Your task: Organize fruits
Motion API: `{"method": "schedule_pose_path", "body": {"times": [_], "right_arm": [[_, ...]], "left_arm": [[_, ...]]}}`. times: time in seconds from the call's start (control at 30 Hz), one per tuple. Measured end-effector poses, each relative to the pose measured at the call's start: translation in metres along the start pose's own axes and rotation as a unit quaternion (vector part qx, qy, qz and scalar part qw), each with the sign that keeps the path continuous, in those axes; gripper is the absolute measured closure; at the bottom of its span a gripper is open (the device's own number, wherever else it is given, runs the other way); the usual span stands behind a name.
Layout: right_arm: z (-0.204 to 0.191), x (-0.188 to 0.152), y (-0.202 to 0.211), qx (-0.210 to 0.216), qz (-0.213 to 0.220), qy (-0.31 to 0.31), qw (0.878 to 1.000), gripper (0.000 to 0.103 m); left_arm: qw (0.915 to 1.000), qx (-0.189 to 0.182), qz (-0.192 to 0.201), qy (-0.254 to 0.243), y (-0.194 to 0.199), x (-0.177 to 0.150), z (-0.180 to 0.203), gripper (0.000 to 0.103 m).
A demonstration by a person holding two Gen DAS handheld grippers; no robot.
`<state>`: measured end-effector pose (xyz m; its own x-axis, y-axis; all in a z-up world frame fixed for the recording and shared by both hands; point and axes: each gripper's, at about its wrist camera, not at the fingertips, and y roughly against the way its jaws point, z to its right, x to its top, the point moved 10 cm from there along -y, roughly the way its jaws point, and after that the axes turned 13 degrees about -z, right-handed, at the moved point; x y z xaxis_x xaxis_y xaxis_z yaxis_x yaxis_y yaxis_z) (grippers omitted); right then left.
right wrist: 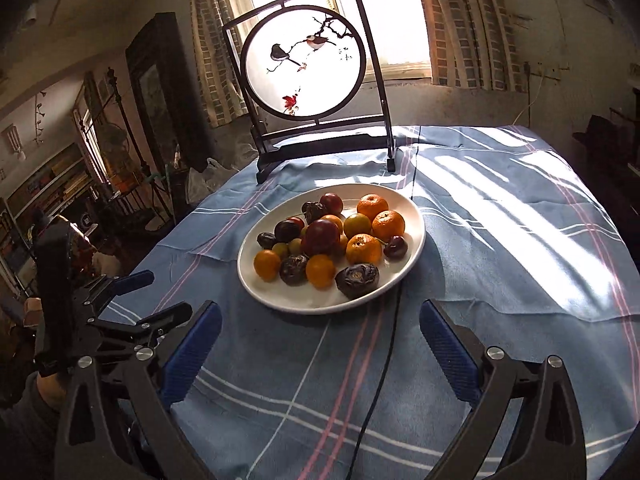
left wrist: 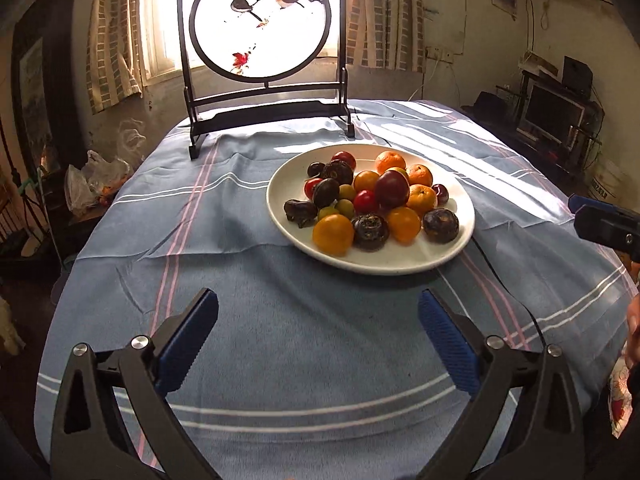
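While both sets of tongs, left gripper [left wrist: 318,332] and right gripper [right wrist: 320,340], gape released and empty, a white plate [left wrist: 400,266] just ahead holds heaped fruits [left wrist: 372,200] on a blue striped tablecloth [left wrist: 248,320] before a bird-painted screen [left wrist: 262,20] and sunlit window [right wrist: 400,20].

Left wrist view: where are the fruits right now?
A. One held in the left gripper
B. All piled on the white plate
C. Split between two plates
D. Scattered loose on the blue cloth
B: every fruit sits on the white plate, none lies on the blue cloth, and the left gripper stands open and empty short of the plate.
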<state>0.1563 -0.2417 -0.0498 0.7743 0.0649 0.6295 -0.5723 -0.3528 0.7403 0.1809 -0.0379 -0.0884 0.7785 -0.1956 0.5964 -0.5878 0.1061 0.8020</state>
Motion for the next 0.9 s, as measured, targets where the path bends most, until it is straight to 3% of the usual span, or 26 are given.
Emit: {"method": "schedule_pose_path", "body": {"times": [0.13, 0.27, 0.4, 0.63, 0.9], "right_arm": [[0.008, -0.028, 0.029, -0.025, 0.005, -0.005, 1.000, 0.003], [0.014, -0.048, 0.055, -0.044, 0.016, -0.008, 0.999, 0.003], [0.020, -0.066, 0.073, -0.051, 0.021, -0.018, 0.998, 0.003], [0.028, -0.086, 0.096, -0.071, 0.040, -0.023, 0.996, 0.003], [0.034, -0.091, 0.103, -0.077, 0.044, -0.026, 0.996, 0.003]], "left_arm": [[0.9992, 0.030, 0.023, -0.011, 0.038, -0.021, -0.001, 0.005], [0.9988, 0.025, 0.041, 0.010, 0.075, -0.036, -0.005, 0.005], [0.9972, 0.048, 0.053, 0.020, 0.101, -0.049, -0.009, 0.005], [0.9974, 0.039, 0.050, 0.034, 0.117, -0.064, -0.010, 0.005], [0.9959, 0.049, 0.061, 0.045, 0.125, -0.059, -0.016, 0.005]]}}
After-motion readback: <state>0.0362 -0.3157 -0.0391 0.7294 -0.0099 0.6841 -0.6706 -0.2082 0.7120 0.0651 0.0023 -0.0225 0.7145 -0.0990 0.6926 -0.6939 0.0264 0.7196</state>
